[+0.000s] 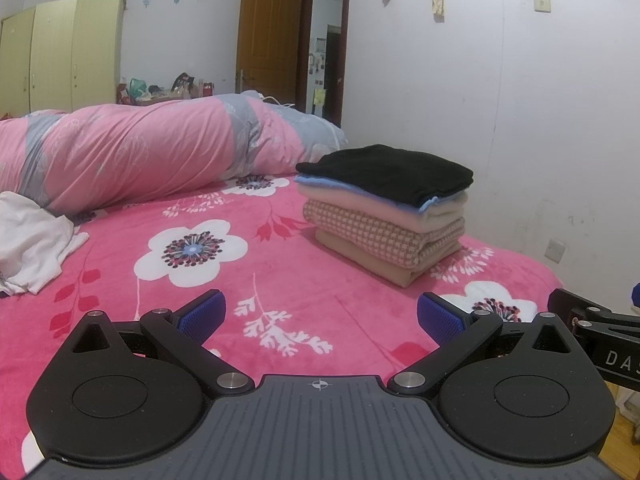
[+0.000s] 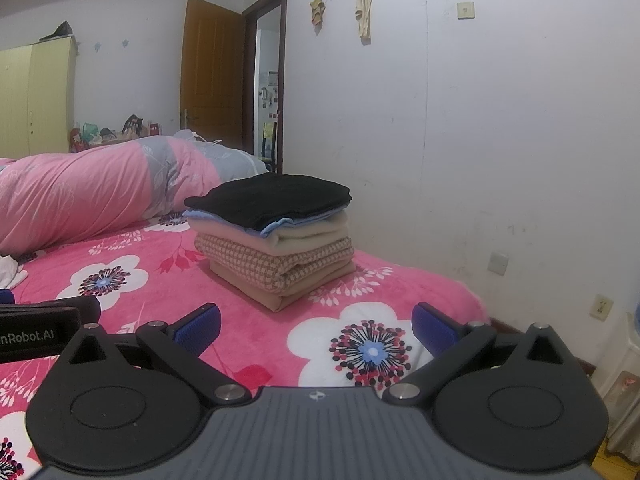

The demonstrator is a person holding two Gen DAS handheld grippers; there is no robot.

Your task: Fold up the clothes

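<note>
We see pink quilt (image 1: 132,152) rolled on bed (image 1: 280,280); yellow wardrobe (image 1: 60,56) behind, brown door (image 1: 268,40) open, socket (image 2: 602,307) on wall (image 1: 520,120).

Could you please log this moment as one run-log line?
left tongs open, empty | right tongs open, empty | folded stack on bed | white garment unfolded

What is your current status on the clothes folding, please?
Left gripper and right gripper empty, jaws wide open. Folded stack done on bed; white garment unfolded, far left. Nothing in the way.
</note>
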